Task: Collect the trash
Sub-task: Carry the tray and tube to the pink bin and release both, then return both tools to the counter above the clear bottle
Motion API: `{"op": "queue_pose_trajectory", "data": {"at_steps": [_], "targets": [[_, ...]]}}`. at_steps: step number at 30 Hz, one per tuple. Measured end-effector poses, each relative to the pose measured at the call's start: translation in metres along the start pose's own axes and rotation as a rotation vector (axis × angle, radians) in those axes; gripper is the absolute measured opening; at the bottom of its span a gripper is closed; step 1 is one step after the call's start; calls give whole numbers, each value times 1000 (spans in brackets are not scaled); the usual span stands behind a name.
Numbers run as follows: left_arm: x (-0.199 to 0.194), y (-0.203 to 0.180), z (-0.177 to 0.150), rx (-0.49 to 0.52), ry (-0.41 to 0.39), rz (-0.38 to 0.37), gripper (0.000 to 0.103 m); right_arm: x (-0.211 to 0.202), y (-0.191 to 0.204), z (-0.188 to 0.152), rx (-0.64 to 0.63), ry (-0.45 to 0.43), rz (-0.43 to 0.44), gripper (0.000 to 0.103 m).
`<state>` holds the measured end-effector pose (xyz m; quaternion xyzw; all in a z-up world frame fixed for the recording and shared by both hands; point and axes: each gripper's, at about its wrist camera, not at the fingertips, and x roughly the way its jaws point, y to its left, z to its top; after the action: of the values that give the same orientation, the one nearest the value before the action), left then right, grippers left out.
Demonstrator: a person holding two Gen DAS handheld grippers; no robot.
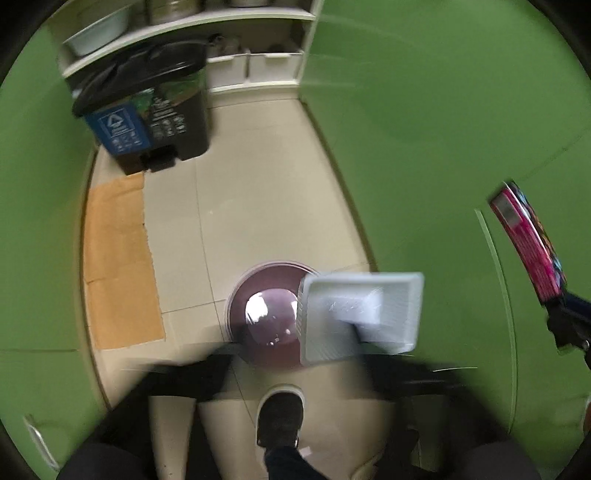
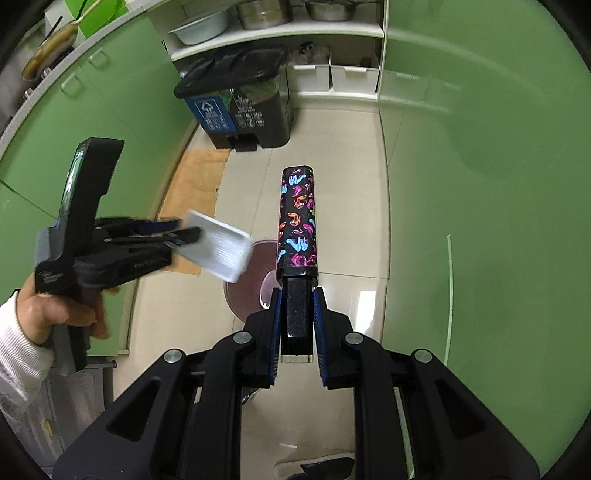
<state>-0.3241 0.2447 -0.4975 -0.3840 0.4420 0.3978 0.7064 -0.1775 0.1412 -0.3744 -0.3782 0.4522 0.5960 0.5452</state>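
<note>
Black gripper with blue pads, silver screws; white ribbed sleeve.

A narrow kitchen aisle runs between green cabinet fronts on both sides. The floor is pale beige tile, glossy enough to catch a bright reflection. A flattened brown cardboard sheet lies along the left cabinets. At the far end stands white open shelving holding a pale basin and what look like metal pots, blurred, with two white bins on the lower shelf.
</note>
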Motion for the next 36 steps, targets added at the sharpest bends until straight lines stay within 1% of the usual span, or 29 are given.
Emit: {"op": "queue_pose_trajectory", "data": {"at_steps": [1,4,6,8,13,18,19,20,21,22,24,26,27,29,33,36], "targets": [[6,2,-1,4,-6,-9,98,5,-1,-4,-4,3,0,16],[16,8,-3,-1,-2,3,98,24,1,-9,-21,12,5,16],[14,14,-5,-13,-9,-2,98,34,2,-12,-31,24,13,16],[10,23,-7,-33,-23,-6,98,43,9,-13,-44,30,22,16],[-16,41,-11,-59,-77,4,98,74,31,-10,-88,54,47,16],[-33,64,-12,-73,-116,22,98,106,52,-5,-118,64,66,17],[-35,67,-12,-74,-121,26,98,110,54,-5,-120,65,65,20],[-38,72,-13,-75,-126,30,98,115,56,-4,-123,69,59,29],[-41,75,-14,-77,-132,34,98,118,57,-4,-122,66,53,66],[-43,77,-14,-77,-138,38,98,119,56,-3,-111,57,56,99],[-49,81,-14,-82,-147,41,98,120,55,-3,-86,30,70,100],[-54,83,-15,-88,-152,39,98,125,55,-2,-82,50,47,100],[-56,83,-14,-89,-153,38,98,124,53,-1,-73,54,51,100],[-60,80,-13,-88,-155,35,98,118,50,-2,-55,49,43,100],[-78,66,-8,-74,-155,17,98,96,43,-2,-39,44,31,100],[-98,52,1,-51,-153,4,98,68,38,2,-26,37,22,100]]}}
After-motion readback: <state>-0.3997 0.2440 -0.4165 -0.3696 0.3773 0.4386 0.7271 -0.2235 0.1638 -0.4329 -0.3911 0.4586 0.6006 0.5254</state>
